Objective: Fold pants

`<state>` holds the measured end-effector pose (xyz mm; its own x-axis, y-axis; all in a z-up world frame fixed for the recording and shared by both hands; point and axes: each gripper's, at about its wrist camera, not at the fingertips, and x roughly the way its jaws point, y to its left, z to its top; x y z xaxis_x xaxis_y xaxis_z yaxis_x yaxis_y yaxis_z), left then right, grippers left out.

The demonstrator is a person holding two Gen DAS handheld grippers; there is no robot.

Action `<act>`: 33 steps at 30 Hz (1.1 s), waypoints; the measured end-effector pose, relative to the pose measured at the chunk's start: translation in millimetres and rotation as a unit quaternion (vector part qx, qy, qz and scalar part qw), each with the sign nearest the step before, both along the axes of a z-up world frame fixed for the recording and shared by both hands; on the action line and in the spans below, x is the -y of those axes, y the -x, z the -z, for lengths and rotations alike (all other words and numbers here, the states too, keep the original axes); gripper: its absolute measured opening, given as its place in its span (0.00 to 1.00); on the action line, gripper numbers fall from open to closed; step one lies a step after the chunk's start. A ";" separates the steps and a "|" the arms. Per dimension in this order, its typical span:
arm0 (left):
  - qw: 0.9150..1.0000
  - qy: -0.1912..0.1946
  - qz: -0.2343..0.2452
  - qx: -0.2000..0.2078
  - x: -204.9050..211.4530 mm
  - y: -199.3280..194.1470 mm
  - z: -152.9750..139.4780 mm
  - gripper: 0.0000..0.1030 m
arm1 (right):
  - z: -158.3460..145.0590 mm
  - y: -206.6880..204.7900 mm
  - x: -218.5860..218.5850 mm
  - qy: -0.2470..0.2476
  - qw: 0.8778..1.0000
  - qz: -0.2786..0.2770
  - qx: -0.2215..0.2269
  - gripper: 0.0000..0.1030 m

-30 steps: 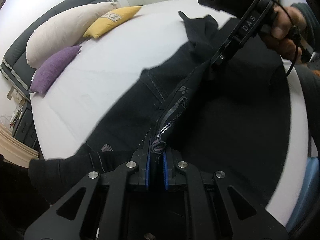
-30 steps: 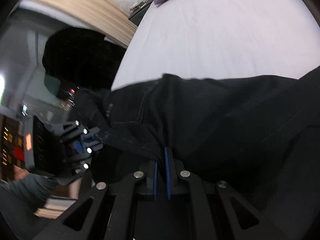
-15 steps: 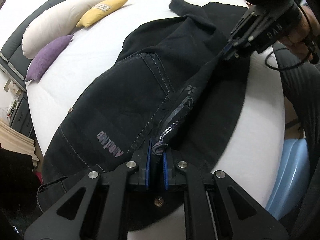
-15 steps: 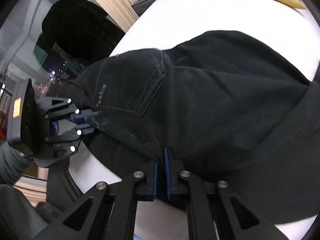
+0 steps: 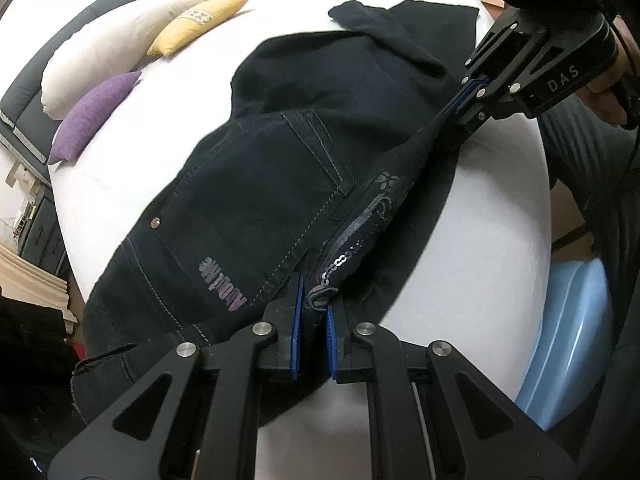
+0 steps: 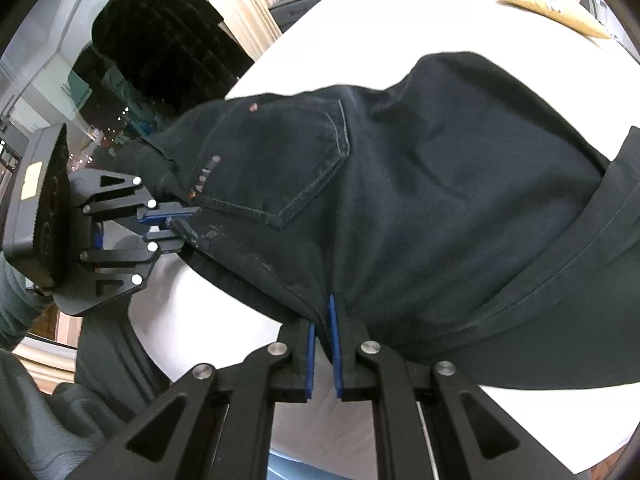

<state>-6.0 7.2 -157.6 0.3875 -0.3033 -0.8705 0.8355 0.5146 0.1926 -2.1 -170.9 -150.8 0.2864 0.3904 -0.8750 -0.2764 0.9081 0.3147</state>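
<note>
Black jeans [image 5: 280, 168] lie on the white bed [image 5: 492, 248], folded lengthwise with a back pocket facing up. My left gripper [image 5: 314, 308] is shut on the waistband edge with sequin trim at the near end. My right gripper [image 6: 323, 320] is shut on the same folded edge farther along; it also shows in the left wrist view [image 5: 472, 88]. The left gripper shows in the right wrist view [image 6: 168, 222]. The edge runs taut between them, low over the bed. The jeans fill the right wrist view [image 6: 420, 208].
A white pillow [image 5: 120, 44], a yellow pillow [image 5: 196, 20] and a purple pillow [image 5: 92, 116] lie at the bed's far side by a dark headboard. A light blue bin [image 5: 568, 344] stands beside the bed. A black chair [image 6: 160, 40] stands by the window.
Both grippers have carried the held edge across and down, so the jeans now lie folded flat on the bed instead of hanging lifted. The grips have not changed.
</note>
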 end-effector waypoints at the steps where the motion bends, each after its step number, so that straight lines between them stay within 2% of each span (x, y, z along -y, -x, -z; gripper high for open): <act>1: 1.000 -0.002 -0.001 0.000 -2.9 -3.3 1.3 0.12 | 4.1 -1.6 0.7 0.000 1.000 0.001 -0.002 0.08; 6: 1.000 0.004 -0.016 0.003 -6.3 1.3 2.4 0.14 | 6.1 -0.6 2.1 0.005 1.000 0.002 0.012 0.09; 9: 1.000 0.002 -0.019 -0.010 -10.6 4.0 -2.8 0.15 | 7.8 1.9 0.1 0.013 1.000 -0.001 0.019 0.12; 11: 0.999 0.005 -0.016 -0.028 -15.6 6.1 -9.4 0.23 | 8.0 0.5 -1.3 0.012 1.000 0.001 0.021 0.16; 12: 0.999 0.004 -0.018 -0.037 -19.8 6.9 -11.7 0.33 | 8.1 0.2 -1.6 0.006 1.000 0.000 0.021 0.26; 13: 0.999 0.002 -0.023 -0.040 -24.8 7.4 -12.9 0.55 | 9.6 0.9 -4.1 -0.003 1.000 -0.001 0.020 0.35; 14: 0.999 0.000 -0.031 -0.041 -29.5 8.4 -15.5 0.64 | 10.3 1.6 -7.3 -0.007 1.000 -0.004 0.021 0.40; 15: 0.999 0.006 -0.037 -0.039 -35.1 10.3 -21.1 0.69 | 9.5 2.6 -10.5 -0.006 1.000 -0.008 0.023 0.48; 16: 0.998 0.013 -0.043 -0.040 -40.2 10.5 -25.8 0.69 | 8.6 4.0 -15.4 0.000 1.000 -0.014 0.028 0.54; 19: 0.995 0.043 -0.080 -0.036 -49.2 7.3 -45.7 0.69 | 9.3 8.6 -30.7 0.030 0.998 -0.034 0.045 0.65; 22: 0.988 0.101 -0.110 -0.048 -47.4 -2.8 -63.1 0.69 | 6.8 9.4 -34.2 0.037 0.998 -0.034 0.048 0.67; 26: 0.972 0.170 -0.145 -0.075 -27.1 -29.9 -66.9 0.68 | -1.1 9.2 -11.2 -0.019 0.999 0.001 0.031 0.67; 29: 0.961 0.189 -0.169 -0.109 -11.7 -53.9 -50.0 0.69 | -13.9 12.7 24.9 -0.081 0.995 0.051 0.020 0.67; 30: 0.957 0.183 -0.184 -0.131 -7.5 -64.8 -36.3 0.68 | -19.1 13.9 37.3 -0.093 0.993 0.066 0.025 0.67; 32: 0.947 0.146 -0.217 -0.187 -2.0 -82.5 2.4 0.67 | -35.6 14.2 74.0 -0.106 0.987 0.114 0.045 0.67; 33: 0.948 0.141 -0.217 -0.186 -0.5 -82.1 11.6 0.66 | -46.3 11.8 100.3 -0.109 0.981 0.148 0.059 0.67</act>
